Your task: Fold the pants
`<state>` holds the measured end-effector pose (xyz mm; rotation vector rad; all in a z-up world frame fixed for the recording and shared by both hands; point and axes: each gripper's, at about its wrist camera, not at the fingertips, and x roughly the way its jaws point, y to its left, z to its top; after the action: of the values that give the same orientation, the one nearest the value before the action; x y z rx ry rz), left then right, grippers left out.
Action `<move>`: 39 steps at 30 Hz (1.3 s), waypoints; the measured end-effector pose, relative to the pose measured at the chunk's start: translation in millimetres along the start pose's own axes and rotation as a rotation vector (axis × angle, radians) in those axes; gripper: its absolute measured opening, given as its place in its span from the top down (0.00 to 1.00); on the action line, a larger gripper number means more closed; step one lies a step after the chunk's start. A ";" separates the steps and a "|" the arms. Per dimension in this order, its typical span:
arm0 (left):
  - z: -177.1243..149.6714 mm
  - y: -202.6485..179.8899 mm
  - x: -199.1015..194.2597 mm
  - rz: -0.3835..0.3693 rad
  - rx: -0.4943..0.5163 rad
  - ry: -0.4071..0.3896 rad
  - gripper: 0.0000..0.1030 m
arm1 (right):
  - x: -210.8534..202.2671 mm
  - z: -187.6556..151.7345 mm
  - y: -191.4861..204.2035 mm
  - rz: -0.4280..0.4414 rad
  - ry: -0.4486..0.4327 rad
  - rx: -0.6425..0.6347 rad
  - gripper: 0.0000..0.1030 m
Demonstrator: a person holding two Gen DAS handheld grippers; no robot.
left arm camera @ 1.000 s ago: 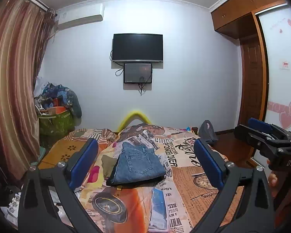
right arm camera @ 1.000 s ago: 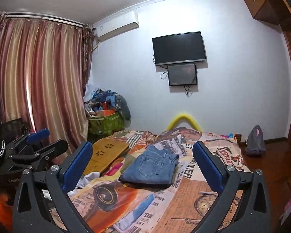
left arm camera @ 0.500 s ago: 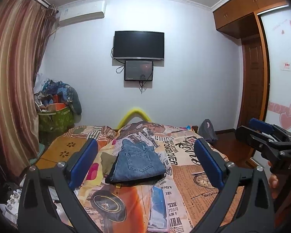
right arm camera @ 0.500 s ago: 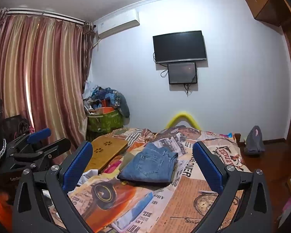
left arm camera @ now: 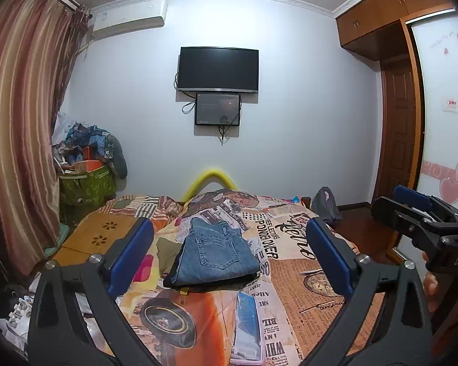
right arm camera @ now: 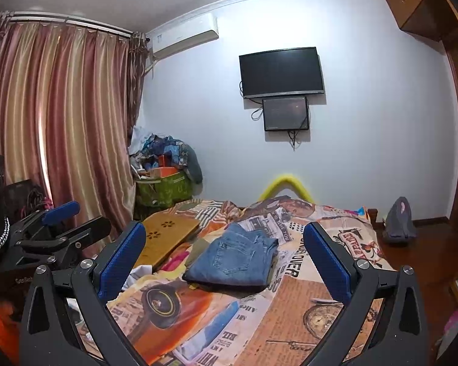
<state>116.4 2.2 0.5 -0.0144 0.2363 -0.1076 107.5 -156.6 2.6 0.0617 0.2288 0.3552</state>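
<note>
Blue jeans lie folded in a compact stack on the bed's printed cover, back pocket facing up; the right wrist view shows the same jeans. My left gripper is held well back from them, open, nothing between its blue pads. My right gripper is likewise open and empty, also back from the jeans. Each gripper shows at the edge of the other's view: the right gripper at the right, the left gripper at the left.
A wooden board lies on the bed's left side by striped curtains. A green bin piled with clothes stands in the far corner. A grey bag sits on the floor right of the bed. A TV hangs on the wall.
Both cameras have tilted slightly downward and drawn back a little; the jeans sit lower in view. The jeans themselves have not moved and both grippers stay open.
</note>
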 end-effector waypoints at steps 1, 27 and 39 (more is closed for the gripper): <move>0.0 0.0 0.7 0.000 0.000 0.001 0.02 | 0.2 0.1 -0.6 -0.001 0.000 0.002 0.00; -6.1 4.3 5.2 -0.048 0.021 0.013 0.00 | 0.9 -1.2 -7.2 -0.016 0.002 0.004 0.00; -6.6 5.7 3.5 -0.066 0.023 0.012 0.00 | 2.6 -6.3 -9.0 -0.020 0.009 0.006 0.00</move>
<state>118.9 7.5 -6.9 0.0014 0.2466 -0.1765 111.5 -164.0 -5.0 0.0636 0.2389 0.3348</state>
